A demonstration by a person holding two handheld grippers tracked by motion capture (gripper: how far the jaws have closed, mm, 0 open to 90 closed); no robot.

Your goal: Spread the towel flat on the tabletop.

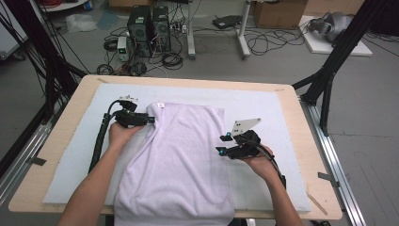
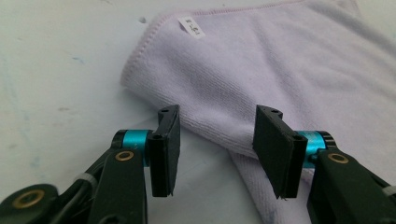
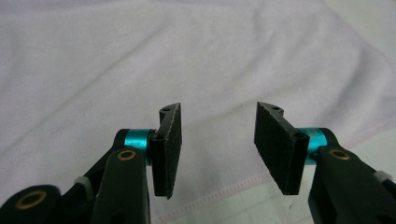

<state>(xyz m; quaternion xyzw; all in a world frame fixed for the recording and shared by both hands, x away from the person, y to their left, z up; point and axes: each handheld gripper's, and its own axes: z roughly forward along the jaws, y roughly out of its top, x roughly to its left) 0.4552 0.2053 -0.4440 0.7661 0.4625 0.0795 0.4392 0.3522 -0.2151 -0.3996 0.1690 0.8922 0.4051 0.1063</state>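
From above, the lilac towel (image 1: 176, 160) lies on the surface lengthwise toward the person, left gripper (image 1: 141, 119) at its far left corner, right gripper (image 1: 225, 143) at its right edge. Left gripper view: fingers (image 2: 168, 149) spread, towel's folded edge between them, unpinched. Right gripper view: fingers (image 3: 169, 147) spread over the towel's hem.
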